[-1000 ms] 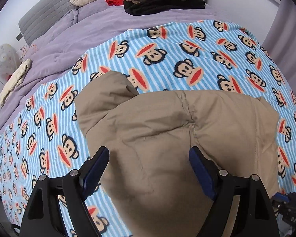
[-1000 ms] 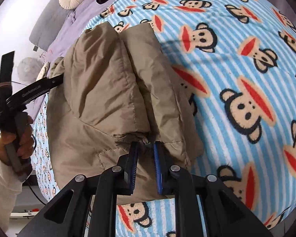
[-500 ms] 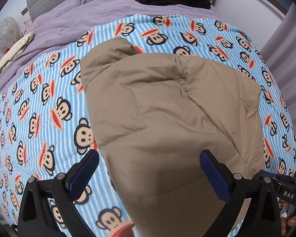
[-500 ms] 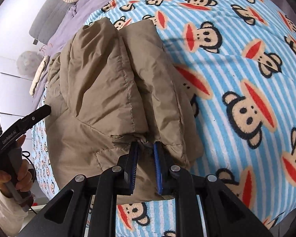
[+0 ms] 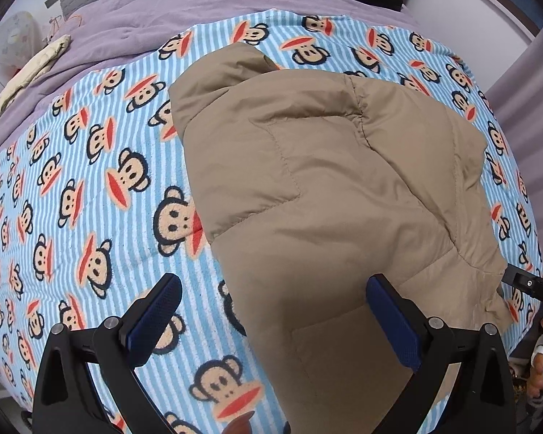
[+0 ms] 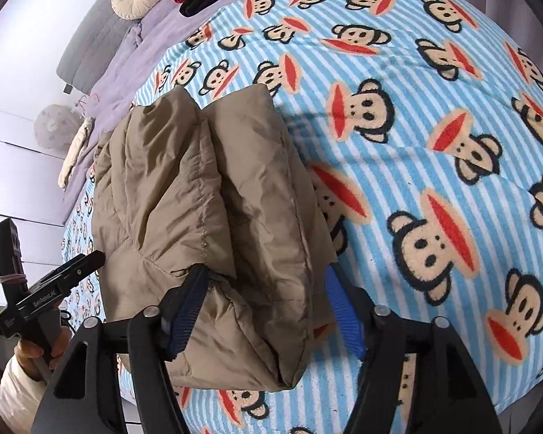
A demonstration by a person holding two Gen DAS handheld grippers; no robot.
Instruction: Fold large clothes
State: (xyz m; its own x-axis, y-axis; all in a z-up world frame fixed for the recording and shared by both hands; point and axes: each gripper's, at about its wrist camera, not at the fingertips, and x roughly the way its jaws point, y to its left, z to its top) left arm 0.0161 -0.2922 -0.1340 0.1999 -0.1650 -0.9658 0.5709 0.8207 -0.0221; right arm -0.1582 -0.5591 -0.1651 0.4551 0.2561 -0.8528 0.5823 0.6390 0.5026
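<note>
While the folded tan puffer jacket (image 5: 329, 195) lies on the monkey-print blanket (image 5: 90, 217) of the bed, nothing is gripped. The left gripper (image 5: 271, 329) is held wide open above its near edge. The right gripper (image 6: 264, 311) has just been opening; the jacket's corner sits between its parted jaws, unpressed. Light, springy and slippery handling is expected, so thick stitched edges are best taken.

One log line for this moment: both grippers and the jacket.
left gripper: open, empty | right gripper: jaws just opening, folded edge between, unpinched | tan puffer jacket: folded on monkey-print blanket
</note>
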